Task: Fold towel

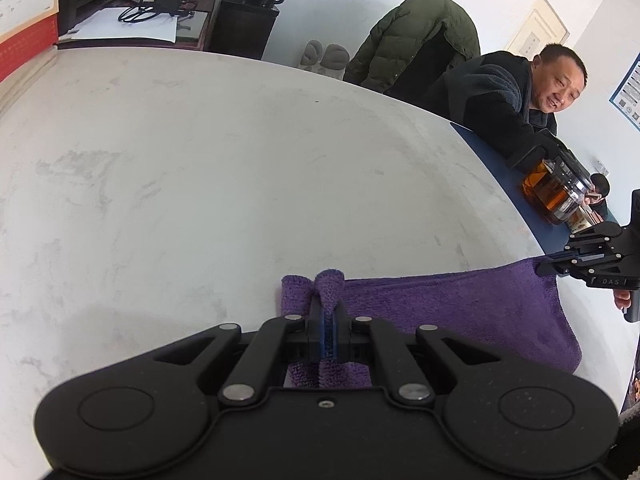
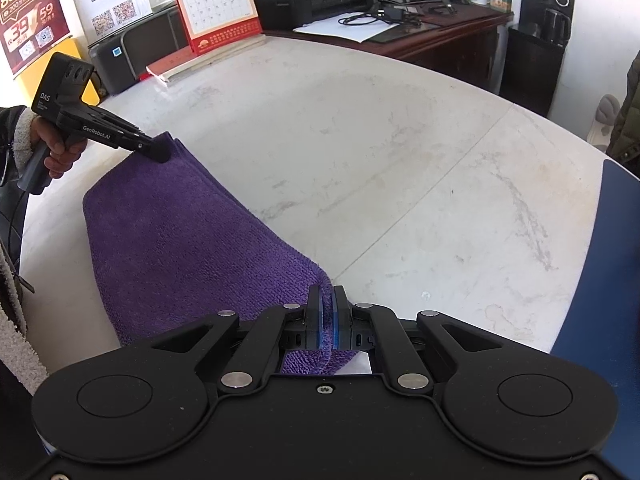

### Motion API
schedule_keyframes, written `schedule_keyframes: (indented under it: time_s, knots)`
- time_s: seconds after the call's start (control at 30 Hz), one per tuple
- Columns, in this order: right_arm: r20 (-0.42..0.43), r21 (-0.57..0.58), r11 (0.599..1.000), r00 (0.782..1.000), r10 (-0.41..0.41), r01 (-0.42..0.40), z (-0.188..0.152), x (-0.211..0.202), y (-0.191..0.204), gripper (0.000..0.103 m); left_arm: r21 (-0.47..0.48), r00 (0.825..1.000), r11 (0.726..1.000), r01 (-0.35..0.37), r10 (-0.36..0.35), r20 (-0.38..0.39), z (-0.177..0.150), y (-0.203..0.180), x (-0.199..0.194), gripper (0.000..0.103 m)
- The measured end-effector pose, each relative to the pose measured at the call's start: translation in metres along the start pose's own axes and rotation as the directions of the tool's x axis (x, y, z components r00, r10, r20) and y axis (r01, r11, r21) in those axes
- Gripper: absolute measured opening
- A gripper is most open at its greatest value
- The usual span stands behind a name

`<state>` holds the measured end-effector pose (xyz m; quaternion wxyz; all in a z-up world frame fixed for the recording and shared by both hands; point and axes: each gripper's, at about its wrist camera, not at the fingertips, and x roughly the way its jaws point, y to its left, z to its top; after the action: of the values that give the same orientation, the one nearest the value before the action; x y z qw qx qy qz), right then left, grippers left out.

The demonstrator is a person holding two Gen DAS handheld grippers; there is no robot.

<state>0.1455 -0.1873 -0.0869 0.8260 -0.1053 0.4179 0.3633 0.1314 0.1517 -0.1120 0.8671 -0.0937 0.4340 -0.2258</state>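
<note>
Purple towel [image 2: 176, 232], folded, corners pinched

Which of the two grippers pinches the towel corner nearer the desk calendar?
The left gripper: its purple towel corner lies toward the desk calendar; the right gripper holds the opposite corner.

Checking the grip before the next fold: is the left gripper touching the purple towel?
Touching. The left wrist view shows the left gripper with its jaws shut on a pinched-up corner of the purple towel.
</note>
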Motion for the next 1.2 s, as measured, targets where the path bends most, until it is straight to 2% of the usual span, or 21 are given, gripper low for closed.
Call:
schedule_keyframes:
  time_s: [0.2, 0.37, 0.67, 0.9, 1.2]
  knots:
    - [0.000, 0.013, 1.000, 1.000, 0.001, -0.001, -0.001, 0.004, -0.001, 0.004, -0.017, 0.999, 1.000, 0.001, 0.000, 0.036, 0.002, 0.000, -0.003, 0.004]
    - [0.024, 0.013, 1.000, 1.000, -0.002, 0.001, 0.000, -0.002, 0.000, 0.004, -0.045, 0.989, 0.998, 0.037, -0.031, 0.141, 0.008, -0.001, -0.017, 0.004]
    - [0.021, 0.050, 0.999, 1.000, -0.005, 0.004, -0.002, 0.013, -0.007, 0.004, -0.058, 0.990, 0.997, -0.057, 0.064, 0.125, 0.011, 0.007, 0.020, 0.005]
    - [0.019, 0.062, 0.998, 1.000, -0.010, 0.009, -0.003, 0.017, -0.008, 0.004, -0.051, 0.984, 0.995, -0.086, 0.093, 0.150, 0.013, 0.005, 0.020, 0.006]
    - [0.047, 0.114, 0.993, 0.998, -0.044, 0.039, -0.003, 0.010, -0.010, 0.007, -0.110, 0.969, 0.988, -0.105, 0.127, 0.213, 0.015, 0.011, 0.011, 0.012]
